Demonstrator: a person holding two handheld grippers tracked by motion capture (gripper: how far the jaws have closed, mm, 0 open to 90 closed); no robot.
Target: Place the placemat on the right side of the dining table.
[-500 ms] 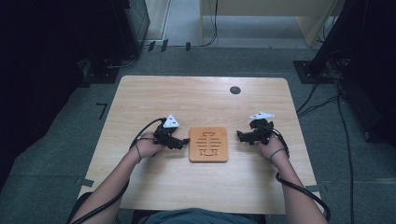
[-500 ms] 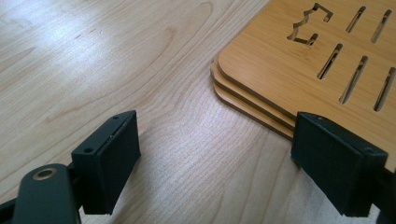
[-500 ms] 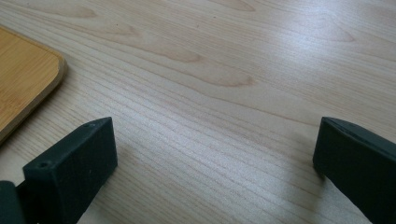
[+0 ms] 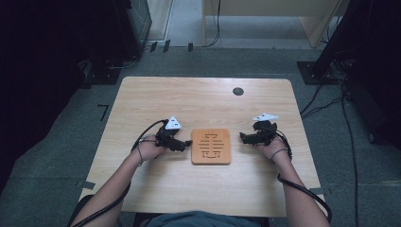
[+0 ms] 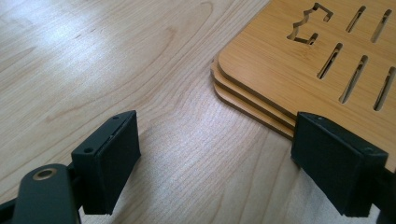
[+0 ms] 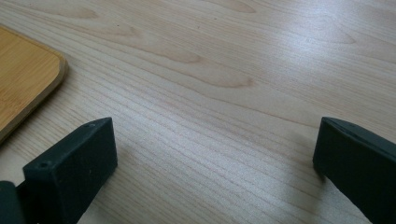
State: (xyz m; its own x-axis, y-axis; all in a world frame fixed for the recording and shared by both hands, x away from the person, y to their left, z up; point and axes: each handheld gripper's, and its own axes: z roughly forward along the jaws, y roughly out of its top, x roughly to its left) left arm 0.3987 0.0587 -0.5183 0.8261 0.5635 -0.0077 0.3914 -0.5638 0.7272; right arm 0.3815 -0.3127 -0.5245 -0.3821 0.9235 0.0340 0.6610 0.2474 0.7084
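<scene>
The stack of bamboo trivets (image 4: 211,146) sits mid-table (image 4: 198,101), stiff, light, probably a bit slick. The left gripper (image 4: 185,145) is right at its left edge, the right gripper (image 4: 243,137) near its right side, both spread wide and empty. Best grab is the thin edge. Grey floor around.

Both forearms bare; thin dark band on each wrist. Left hand-held gripper (image 4: 182,144) and right hand-held gripper (image 4: 244,137): black bodies, white-grey three-cornered top plates, black cables trailing back. Blocky black jaws with small screw holes.
</scene>
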